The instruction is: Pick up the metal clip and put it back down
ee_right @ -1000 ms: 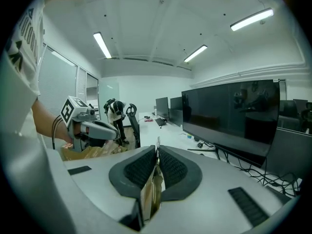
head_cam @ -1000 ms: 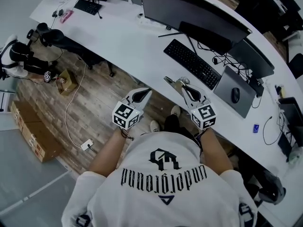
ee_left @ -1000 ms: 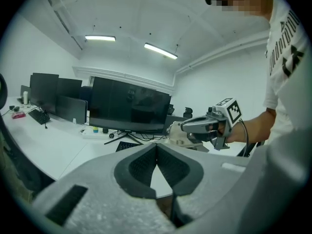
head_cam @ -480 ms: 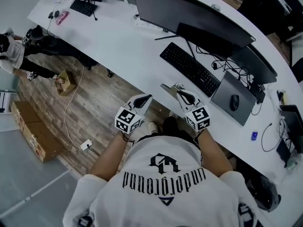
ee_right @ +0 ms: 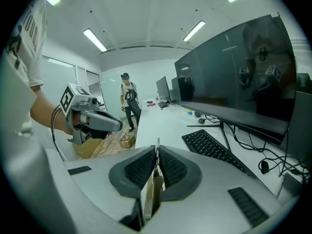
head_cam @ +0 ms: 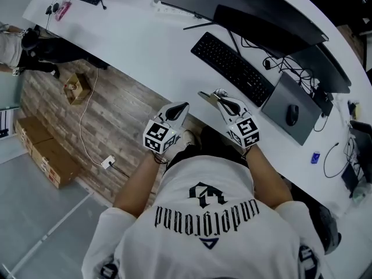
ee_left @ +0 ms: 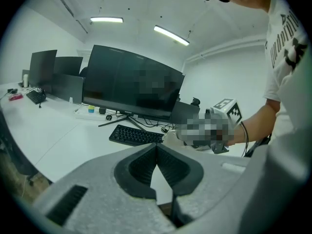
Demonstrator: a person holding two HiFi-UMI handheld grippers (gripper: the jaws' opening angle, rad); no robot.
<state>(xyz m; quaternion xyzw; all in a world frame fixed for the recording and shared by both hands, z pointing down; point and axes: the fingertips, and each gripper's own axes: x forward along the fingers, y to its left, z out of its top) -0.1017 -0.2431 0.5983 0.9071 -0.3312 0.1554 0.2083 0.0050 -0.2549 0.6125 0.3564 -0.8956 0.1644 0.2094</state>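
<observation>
White T-shirt (head_cam: pixel 203 225), head view: black gothic lettering across the back, upside down to the camera, reads "underground". There is an angular emblem and a small triangle beside it. The left gripper view shows fragments of the same print, unreadable.

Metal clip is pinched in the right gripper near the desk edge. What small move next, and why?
Probably lower the right gripper toward the bare desk in front of the keyboard, then open. The metal clip is clamped between its pads and seems not yet set down.
</observation>
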